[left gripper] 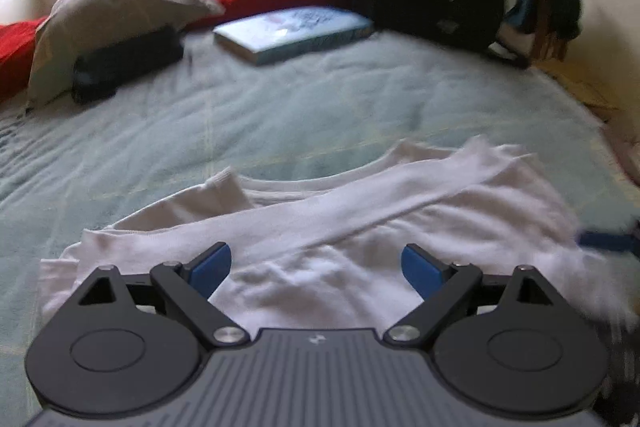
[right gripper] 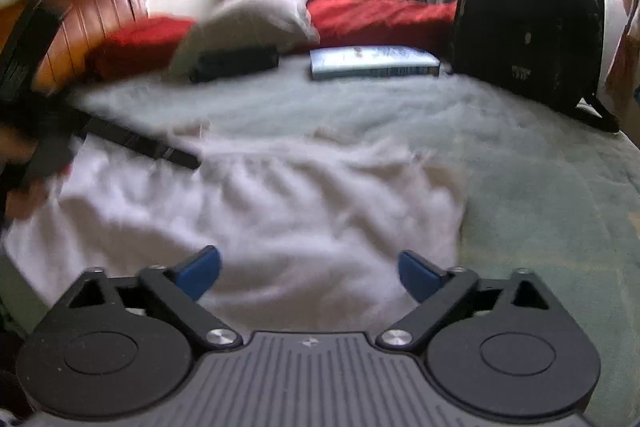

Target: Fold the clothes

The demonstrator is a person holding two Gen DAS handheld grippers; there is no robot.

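Observation:
A white shirt (left gripper: 360, 227) lies partly folded on the pale green bedspread (left gripper: 280, 115), with one flap laid slantwise across its body. My left gripper (left gripper: 316, 261) hovers open over the shirt's near part, nothing between its blue pads. At the shirt's right edge a blue fingertip (left gripper: 604, 241) of the right gripper shows, blurred. In the right wrist view the same white shirt (right gripper: 260, 211) is rumpled and blurred. My right gripper (right gripper: 308, 265) stands open above the shirt's near right corner, holding nothing. A black finger (right gripper: 160, 151) of the left gripper reaches over the shirt from the left, held by a hand.
Further back on the bed lie a light blue book (right gripper: 372, 61), a black case (right gripper: 236, 63) against a grey pillow (right gripper: 256, 19), and red cushions (right gripper: 380, 17). A black backpack (right gripper: 528, 11) stands at the back right. The bed's right edge (left gripper: 612, 131) is close to the shirt.

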